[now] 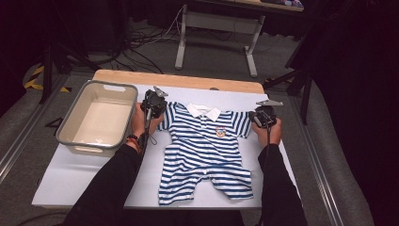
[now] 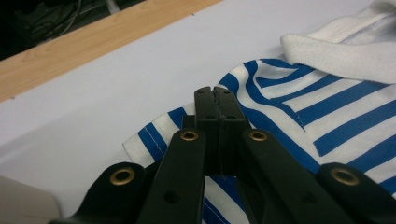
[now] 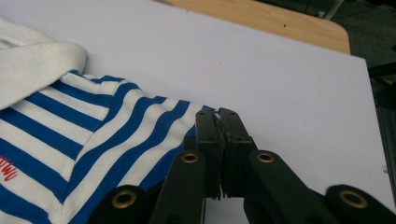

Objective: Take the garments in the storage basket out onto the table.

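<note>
A blue-and-white striped baby romper (image 1: 207,150) with a white collar (image 1: 203,110) lies flat, front up, on the white sheet (image 1: 70,179). My left gripper (image 1: 160,115) is at the romper's left sleeve (image 2: 152,135). In the left gripper view its jaws (image 2: 215,91) are pressed together, pinching striped cloth by the shoulder. My right gripper (image 1: 254,122) is at the opposite sleeve (image 3: 154,126). Its jaws (image 3: 216,113) are shut on that sleeve's edge, a sliver of cloth showing between the tips. The white collar (image 2: 345,56) (image 3: 32,65) lies beyond each grip.
A grey-rimmed, cream plastic bin (image 1: 75,120) stands at the sheet's left, close beside my left hand. The wooden table edge (image 1: 179,80) runs along the far side. Beyond it are a desk's metal legs (image 1: 181,47) and cables on the floor.
</note>
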The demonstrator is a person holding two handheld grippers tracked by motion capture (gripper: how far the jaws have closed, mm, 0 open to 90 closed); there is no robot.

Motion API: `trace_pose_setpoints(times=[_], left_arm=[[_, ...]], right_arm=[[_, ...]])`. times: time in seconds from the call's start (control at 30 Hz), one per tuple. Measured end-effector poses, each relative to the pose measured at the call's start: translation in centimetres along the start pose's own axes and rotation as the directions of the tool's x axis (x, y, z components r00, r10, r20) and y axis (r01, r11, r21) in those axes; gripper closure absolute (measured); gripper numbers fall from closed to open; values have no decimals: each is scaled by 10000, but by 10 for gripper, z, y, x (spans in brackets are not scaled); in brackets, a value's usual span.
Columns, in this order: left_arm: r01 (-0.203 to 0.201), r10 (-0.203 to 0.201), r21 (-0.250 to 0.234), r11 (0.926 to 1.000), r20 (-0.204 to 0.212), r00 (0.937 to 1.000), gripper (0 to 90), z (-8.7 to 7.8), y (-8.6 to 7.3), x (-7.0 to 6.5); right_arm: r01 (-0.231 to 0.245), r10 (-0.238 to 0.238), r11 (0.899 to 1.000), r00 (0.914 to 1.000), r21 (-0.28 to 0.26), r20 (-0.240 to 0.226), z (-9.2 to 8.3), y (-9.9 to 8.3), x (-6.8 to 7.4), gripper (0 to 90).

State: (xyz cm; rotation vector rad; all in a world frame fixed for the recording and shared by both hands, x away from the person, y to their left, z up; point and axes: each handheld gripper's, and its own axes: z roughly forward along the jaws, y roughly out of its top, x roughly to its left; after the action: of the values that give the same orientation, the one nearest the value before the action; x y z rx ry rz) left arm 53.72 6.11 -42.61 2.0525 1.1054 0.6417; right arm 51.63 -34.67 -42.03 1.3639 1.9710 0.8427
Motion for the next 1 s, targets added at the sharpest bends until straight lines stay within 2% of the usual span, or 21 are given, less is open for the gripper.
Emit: trace_pose_setpoints(times=[0.13, 0.17, 0.37, 0.43, 0.57, 0.7, 0.73, 0.8, 0.83, 0.87, 0.9, 0.93, 1.0], left_arm=[[14, -14, 37, 10000, 57, 10000, 900, 3, 1, 4], [144, -145, 72, 9999, 139, 9998, 900, 5, 1, 4], [548, -549, 104, 9984, 113, 9984, 900, 10, 1, 11], [550, -552, 150, 9984, 96, 9984, 900, 12, 4, 14], [471, -470, 53, 9989, -178, 9987, 900, 14, 10, 14], [444, -443, 49, 9990, -233, 9987, 895, 16, 14, 13], [505, -505, -26, 9987, -506, 9974, 886, 17, 14, 11], [574, -573, 72, 9983, -97, 9983, 836, 17, 14, 11], [574, -573, 72, 9983, -97, 9983, 801, 17, 14, 11], [515, -515, 106, 9986, -49, 9987, 800, 16, 13, 10], [620, -620, 47, 9981, 78, 9980, 811, 15, 12, 9], [549, -550, 91, 9985, 98, 9984, 810, 14, 11, 8], [276, -279, 128, 9995, 175, 9995, 814, 11, 9, 5]], right_arm=[[-269, 272, 9990, 9996, -344, 81, 2, 5, -1, 888], [-311, 317, 9985, 9994, -452, 135, 4, 7, 0, 888], [-132, 169, 9977, 9983, -668, 550, 7, 20, 0, 890], [-114, 160, 9975, 9977, -703, 654, 8, 23, -1, 890], [-235, 288, 9967, 9973, -780, 680, 10, 27, -1, 889], [-221, 272, 9971, 9971, -726, 708, 16, 30, 1, 885], [-188, 231, 9979, 9973, -623, 693, 18, 30, 1, 875], [-137, 176, 9989, 9960, -453, 872, 21, 29, 3, 845], [-137, 176, 9989, 9960, -453, 872, 21, 29, 3, 845], [-268, 296, 9988, 9971, -412, 698, 21, 28, 5, 801], [-270, 295, 9989, 9973, -372, 677, 20, 28, 6, 764], [-196, 221, 9992, 9970, -336, 746, 19, 27, 7, 739], [-154, 181, 9991, 9973, -388, 715, 16, 25, 8, 736]])
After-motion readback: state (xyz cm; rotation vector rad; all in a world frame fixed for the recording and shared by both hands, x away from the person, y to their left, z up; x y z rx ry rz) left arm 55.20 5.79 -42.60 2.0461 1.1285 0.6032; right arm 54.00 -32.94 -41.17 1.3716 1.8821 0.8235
